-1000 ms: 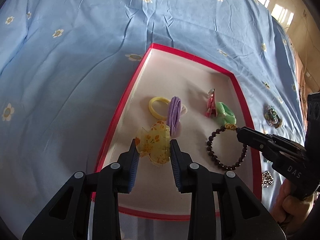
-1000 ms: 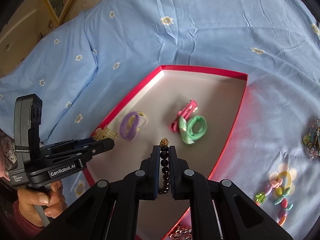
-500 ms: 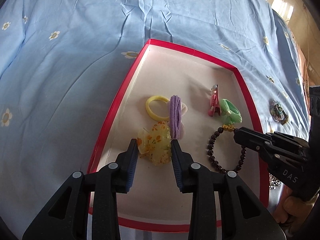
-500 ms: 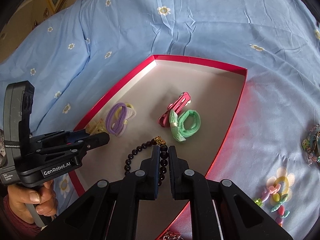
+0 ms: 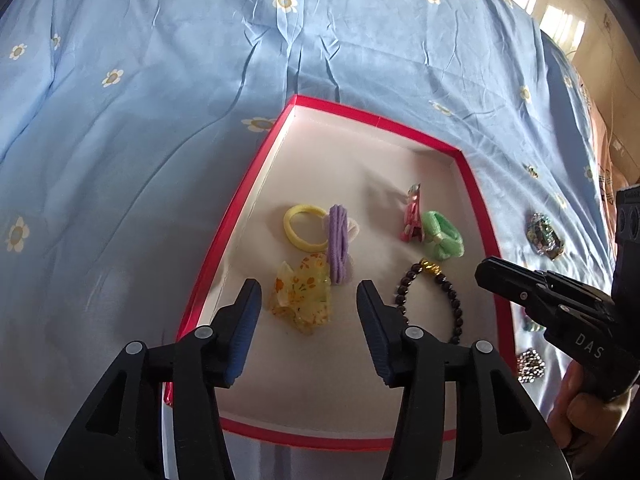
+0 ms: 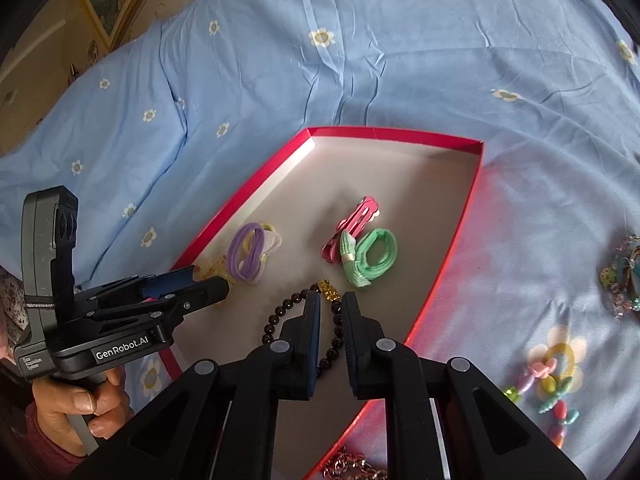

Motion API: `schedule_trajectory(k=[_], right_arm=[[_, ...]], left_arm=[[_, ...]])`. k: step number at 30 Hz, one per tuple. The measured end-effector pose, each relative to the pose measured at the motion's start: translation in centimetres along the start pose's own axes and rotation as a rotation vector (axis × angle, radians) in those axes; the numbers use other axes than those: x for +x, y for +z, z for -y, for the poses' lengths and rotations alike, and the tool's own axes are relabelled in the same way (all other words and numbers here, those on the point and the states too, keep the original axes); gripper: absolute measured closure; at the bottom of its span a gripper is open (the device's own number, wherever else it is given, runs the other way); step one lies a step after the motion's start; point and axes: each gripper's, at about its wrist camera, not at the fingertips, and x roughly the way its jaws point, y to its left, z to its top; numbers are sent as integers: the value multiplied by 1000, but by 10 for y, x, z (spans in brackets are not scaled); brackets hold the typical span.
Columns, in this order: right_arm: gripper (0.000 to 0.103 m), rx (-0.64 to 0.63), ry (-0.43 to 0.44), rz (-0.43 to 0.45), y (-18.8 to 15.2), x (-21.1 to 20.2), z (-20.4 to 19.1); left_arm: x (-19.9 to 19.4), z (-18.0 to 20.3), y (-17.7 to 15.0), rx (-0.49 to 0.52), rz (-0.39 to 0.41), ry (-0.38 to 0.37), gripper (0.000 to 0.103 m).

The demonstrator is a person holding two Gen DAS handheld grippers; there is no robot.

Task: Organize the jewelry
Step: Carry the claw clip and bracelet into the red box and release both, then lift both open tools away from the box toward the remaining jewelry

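A shallow red-rimmed box [image 5: 224, 248] sits on a bed covered by a light blue sheet [image 5: 160, 100] printed with small daisies. The left gripper [image 5: 309, 300] hangs over the box's near left part with its jaws spread wide, and the translucent yellow flower hair claw [image 5: 302, 298] lies on the box floor between them, touching neither pad. Just beyond the claw, a purple hair tie [image 5: 339, 244] lies across a yellow hair tie [image 5: 302, 229]. Further right, a pink hair clip [image 5: 412, 220] rests against a green hair tie with a bow [image 5: 442, 236]. The dark beaded bracelet [image 5: 432, 300], with its gold charm at the far end, lies flat on the box floor near the right wall. In the right wrist view, the right gripper [image 6: 331, 308] hovers above this bracelet [image 6: 280, 316] with its jaws parted a narrow way, gripping nothing. On the sheet outside the box's right wall lie a sparkly brooch [image 5: 544, 236], a silver chain [image 5: 530, 364] and a pastel bead bracelet [image 6: 554, 388].
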Motion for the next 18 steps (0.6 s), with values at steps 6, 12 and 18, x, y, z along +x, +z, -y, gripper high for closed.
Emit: schedule_trajectory(k=[6, 12, 18], right_arm=[[80, 44, -13, 45, -4, -28, 18], [77, 106, -62, 85, -9, -57, 50], [74, 169, -122, 117, -17, -82, 83]], left_arm=[[-13, 14, 6, 13, 32, -30, 51], [-19, 35, 9, 34, 38, -70, 49], [-19, 59, 10, 63, 30, -102, 48]])
